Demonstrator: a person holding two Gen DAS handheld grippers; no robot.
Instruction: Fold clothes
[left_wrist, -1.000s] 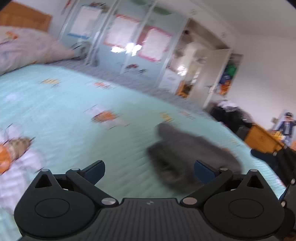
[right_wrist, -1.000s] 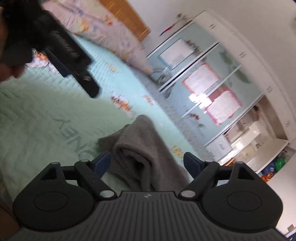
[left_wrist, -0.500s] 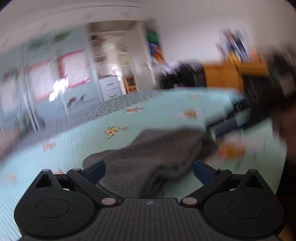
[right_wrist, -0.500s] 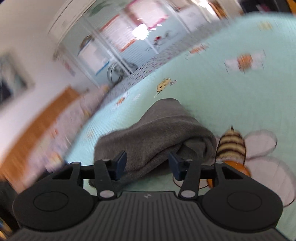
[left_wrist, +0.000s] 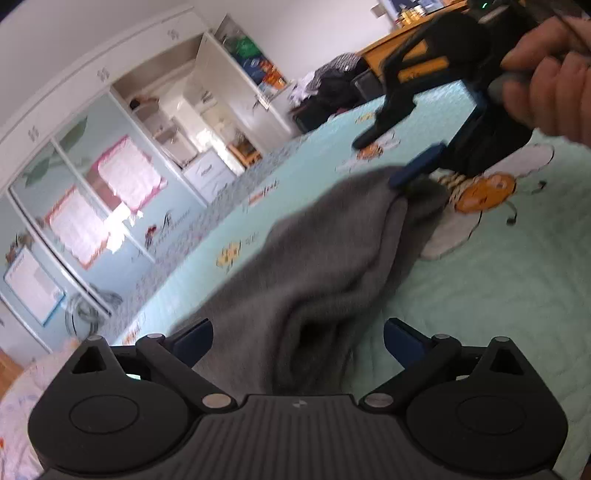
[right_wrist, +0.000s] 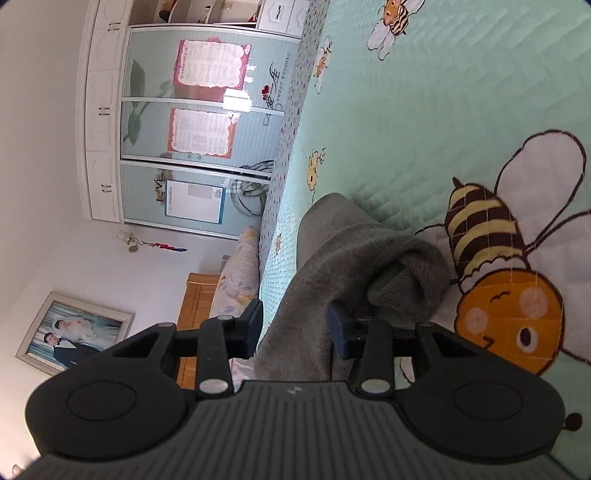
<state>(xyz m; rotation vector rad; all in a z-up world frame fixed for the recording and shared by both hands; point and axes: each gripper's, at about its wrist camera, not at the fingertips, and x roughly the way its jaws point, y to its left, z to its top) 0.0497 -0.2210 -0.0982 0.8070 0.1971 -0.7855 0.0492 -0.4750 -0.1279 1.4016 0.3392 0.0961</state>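
Garment: we count one grey knitted garment (left_wrist: 325, 273), bunched in a long ridge on the mint quilted bedspread (left_wrist: 498, 288); in the left wrist view it runs from 6 o'clock up toward 1 o'clock.
Left gripper (left_wrist: 295, 338): we see its two blue pads spread wide on either side of the garment's near end, neither one pressing the cloth.
Right gripper (right_wrist: 295, 325): we see its jaws, which have just been closing, with a fold of the grey garment (right_wrist: 332, 266) between them; the two pads meet the cloth on both sides.
Hand (left_wrist: 546, 85): one, at 1 o'clock in the left wrist view, carrying the right gripper.
Bee prints: we count one large bee (right_wrist: 502, 280) at 3 o'clock in the right wrist view, just beside the garment, and several smaller ones farther off.
Wardrobe (right_wrist: 177, 125): one, with three glazed sliding panels, at 10 o'clock.
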